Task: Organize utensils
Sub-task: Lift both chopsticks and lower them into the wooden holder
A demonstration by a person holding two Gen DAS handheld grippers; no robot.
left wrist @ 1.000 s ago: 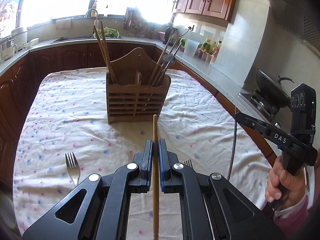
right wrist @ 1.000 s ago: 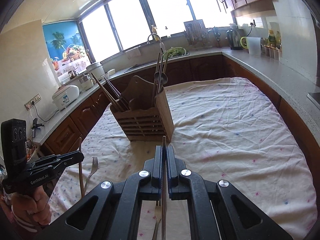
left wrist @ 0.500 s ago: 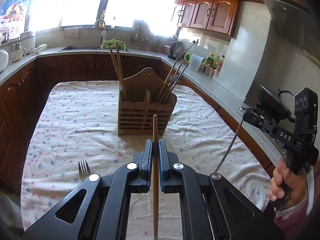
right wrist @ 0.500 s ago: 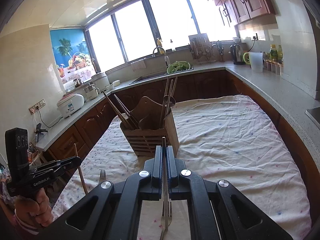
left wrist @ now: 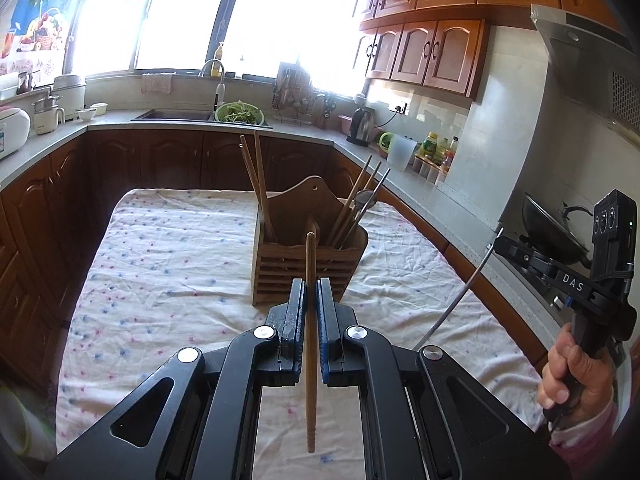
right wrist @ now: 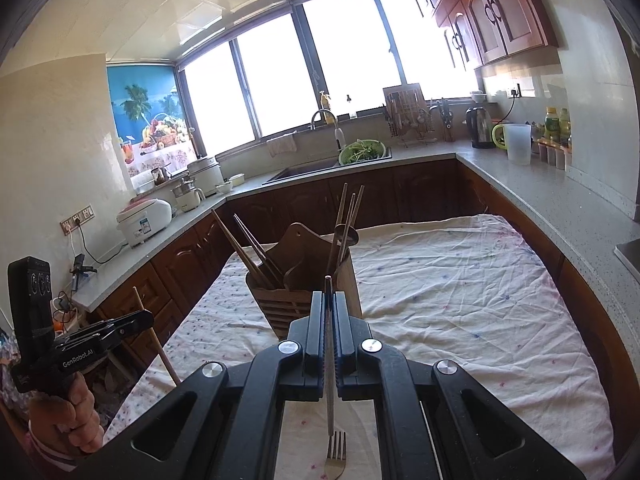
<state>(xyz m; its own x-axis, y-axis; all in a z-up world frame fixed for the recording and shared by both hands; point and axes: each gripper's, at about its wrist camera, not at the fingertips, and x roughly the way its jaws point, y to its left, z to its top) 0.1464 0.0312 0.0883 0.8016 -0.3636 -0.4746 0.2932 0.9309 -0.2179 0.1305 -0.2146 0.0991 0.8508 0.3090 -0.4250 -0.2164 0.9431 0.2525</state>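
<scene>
Sunlit kitchen counters wrap around a table draped in a speckled white cloth [left wrist: 168, 264], and near its middle stands a slatted wooden utensil holder [left wrist: 308, 264] with a tall arched back. Chopsticks lean in its left compartment, while more chopsticks and what looks like a metal spoon lean in the right one; the glare makes the spoon hard to confirm.

The left gripper [left wrist: 311, 308] has its jaws clamped tight on a wooden chopstick [left wrist: 310, 360], gripped partway along so the upper end points at the holder and the thicker end hangs down toward the camera. That grip suits lowering it end-first into a slot.

The right gripper [right wrist: 329, 320] is closed just as firmly on the slim handle of a metal fork [right wrist: 335, 454], tines dangling below the fingers and handle tip aimed at the holder [right wrist: 304, 296]. Both tools hang above the cloth, short of the holder, each seen from the other's camera off to the side.

Judging by this, both utensils are lifted and ready for dropping into matching compartments, chopstick with chopsticks, fork with the metalware
</scene>
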